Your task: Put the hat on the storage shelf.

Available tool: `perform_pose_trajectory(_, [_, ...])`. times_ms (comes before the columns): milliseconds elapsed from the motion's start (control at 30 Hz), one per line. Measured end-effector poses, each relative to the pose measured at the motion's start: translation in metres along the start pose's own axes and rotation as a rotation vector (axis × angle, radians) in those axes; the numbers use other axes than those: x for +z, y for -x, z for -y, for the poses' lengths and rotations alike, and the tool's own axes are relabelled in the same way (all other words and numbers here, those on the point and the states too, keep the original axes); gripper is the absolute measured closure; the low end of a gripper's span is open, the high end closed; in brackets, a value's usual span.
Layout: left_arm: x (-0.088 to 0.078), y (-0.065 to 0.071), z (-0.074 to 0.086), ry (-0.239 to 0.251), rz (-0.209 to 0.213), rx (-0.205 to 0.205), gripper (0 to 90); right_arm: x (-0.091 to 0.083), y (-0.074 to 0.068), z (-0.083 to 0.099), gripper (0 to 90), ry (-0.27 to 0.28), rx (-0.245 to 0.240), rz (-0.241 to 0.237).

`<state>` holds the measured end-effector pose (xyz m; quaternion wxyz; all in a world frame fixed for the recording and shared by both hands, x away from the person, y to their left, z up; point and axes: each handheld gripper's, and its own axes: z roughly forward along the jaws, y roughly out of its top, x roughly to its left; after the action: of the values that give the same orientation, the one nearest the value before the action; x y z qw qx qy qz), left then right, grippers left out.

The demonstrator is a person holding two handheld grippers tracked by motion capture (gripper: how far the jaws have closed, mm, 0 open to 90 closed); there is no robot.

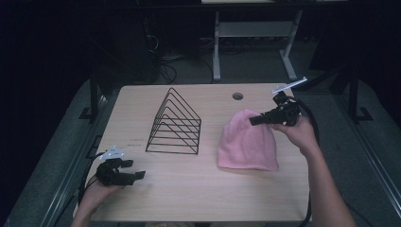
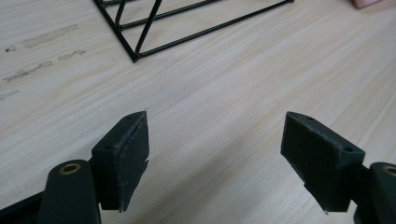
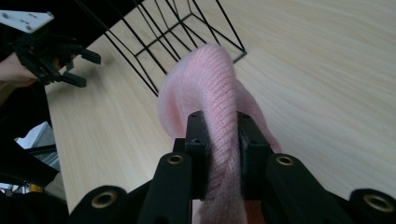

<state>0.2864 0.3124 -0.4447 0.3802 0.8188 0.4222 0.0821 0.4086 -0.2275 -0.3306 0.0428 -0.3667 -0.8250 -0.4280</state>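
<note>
The right gripper (image 3: 218,154) pinches the crown of the soft, light, limp pink beanie (image 1: 248,142); the left gripper (image 2: 217,161) stands wide open.

Wooden table (image 1: 189,189): wire rack (image 1: 174,124), pink beanie (image 1: 248,142)

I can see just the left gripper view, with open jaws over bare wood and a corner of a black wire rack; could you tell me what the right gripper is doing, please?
Observer: The right gripper is shut on a pink knit beanie, pinching a fold near its crown.
Operator: Is the beanie off the table?
Observer: Partly; the high view shows its wide end lying on the table.
Operator: Where is the rack?
Observer: The wire rack stands left of the beanie, apart from it.
</note>
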Motion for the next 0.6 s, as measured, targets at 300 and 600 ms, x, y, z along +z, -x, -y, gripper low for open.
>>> perform_pose_trajectory(300, [-0.001, 0.000, -0.005, -0.009, 0.023, 0.020, 23.6, -0.012, -0.016, -0.015, 77.6, 0.029, -0.056, 0.014])
perform_pose_trajectory(600, [-0.010, 0.001, -0.023, 0.015, 0.051, 0.064, 23.5, -0.022, -0.029, -0.037, 77.8, 0.046, -0.111, 0.025])
